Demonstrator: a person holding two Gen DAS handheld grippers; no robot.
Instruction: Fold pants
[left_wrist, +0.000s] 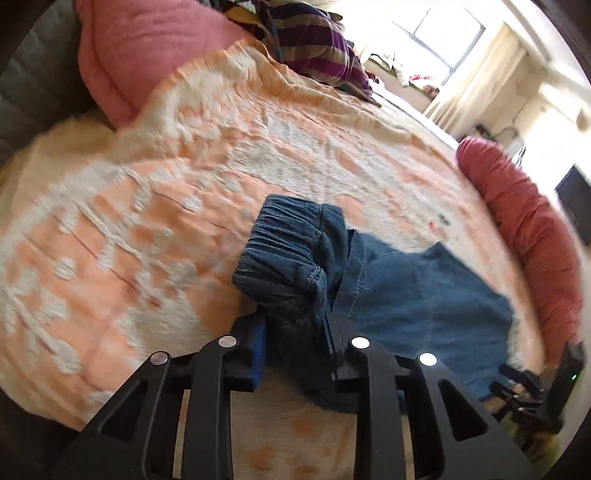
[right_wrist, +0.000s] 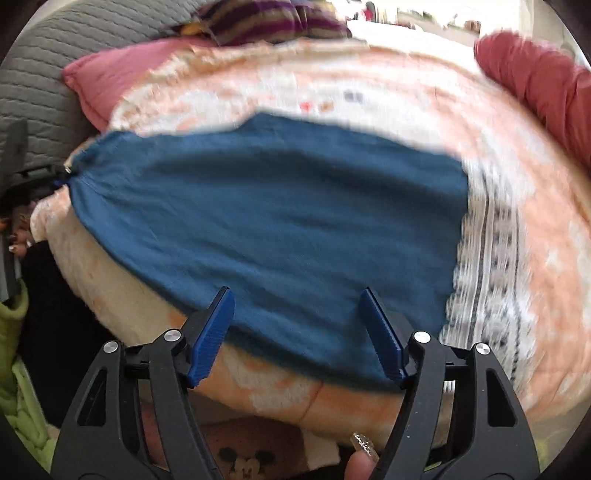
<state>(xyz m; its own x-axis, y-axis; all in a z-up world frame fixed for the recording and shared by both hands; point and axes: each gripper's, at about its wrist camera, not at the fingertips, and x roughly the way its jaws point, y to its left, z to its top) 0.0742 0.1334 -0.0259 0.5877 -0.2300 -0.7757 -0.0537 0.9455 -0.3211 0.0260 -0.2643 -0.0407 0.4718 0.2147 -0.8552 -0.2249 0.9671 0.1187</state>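
Blue denim pants (left_wrist: 424, 295) lie on an orange and white bedspread (left_wrist: 166, 206). My left gripper (left_wrist: 295, 332) is shut on the bunched elastic waistband (left_wrist: 284, 251) of the pants. In the right wrist view the pants (right_wrist: 277, 214) spread flat across the bed, and the left gripper (right_wrist: 55, 177) holds their far left corner. My right gripper (right_wrist: 299, 332) is open, its blue pads (right_wrist: 212, 332) just above the near edge of the pants, holding nothing.
A pink pillow (left_wrist: 140, 48) and a striped purple blanket (left_wrist: 314, 40) lie at the head of the bed. A red bolster (left_wrist: 528, 221) lies along the far side. A grey quilted headboard (right_wrist: 55, 66) stands behind. The bed's near edge (right_wrist: 288, 402) is below my right gripper.
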